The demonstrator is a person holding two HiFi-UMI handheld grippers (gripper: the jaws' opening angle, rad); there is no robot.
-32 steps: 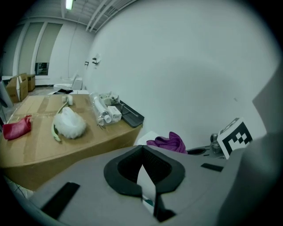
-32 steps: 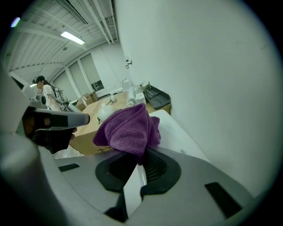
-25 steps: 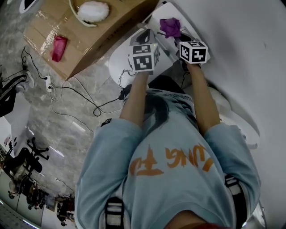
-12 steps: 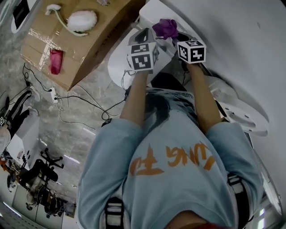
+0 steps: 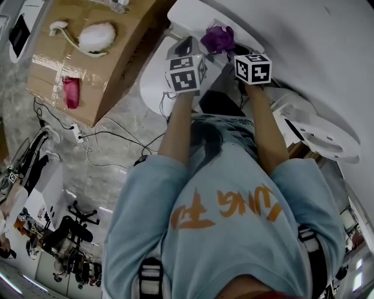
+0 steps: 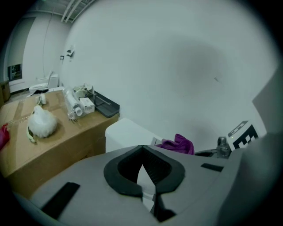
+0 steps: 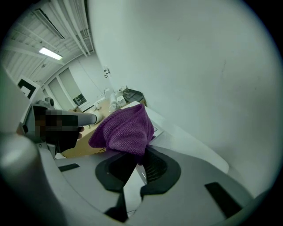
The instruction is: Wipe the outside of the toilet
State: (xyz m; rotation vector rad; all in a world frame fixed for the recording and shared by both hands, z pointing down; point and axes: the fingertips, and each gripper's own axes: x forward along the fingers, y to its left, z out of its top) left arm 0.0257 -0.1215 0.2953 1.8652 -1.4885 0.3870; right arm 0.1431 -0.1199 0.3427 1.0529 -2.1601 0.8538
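Note:
The white toilet's tank point(image 5: 190, 16) stands against the wall, with the bowl point(image 5: 153, 82) below my left arm. My right gripper point(image 5: 227, 48) is shut on a purple cloth point(image 5: 218, 38), which bunches up just over the tank's lid. In the right gripper view the cloth point(image 7: 124, 128) rises out of the jaws of the right gripper point(image 7: 139, 160), above the lid point(image 7: 181, 134). My left gripper point(image 5: 186, 47) hovers beside it, shut on nothing. Its own view shows the left gripper point(image 6: 143, 164) pointing at the tank point(image 6: 126, 134), with the cloth point(image 6: 177, 145) to the right.
A large cardboard box point(image 5: 76, 70) stands left of the toilet with a white fluffy duster point(image 5: 96, 36) and a red item point(image 5: 71, 92) on it. Cables point(image 5: 111, 137) trail over the grey floor. A white wall point(image 5: 315, 47) runs behind. Bottles and a dark tray point(image 6: 104, 105) rest on the box.
The head view has swung, so the box and floor have slid down and left in it. Both grippers stay by the tank, the right one still shut on the cloth.

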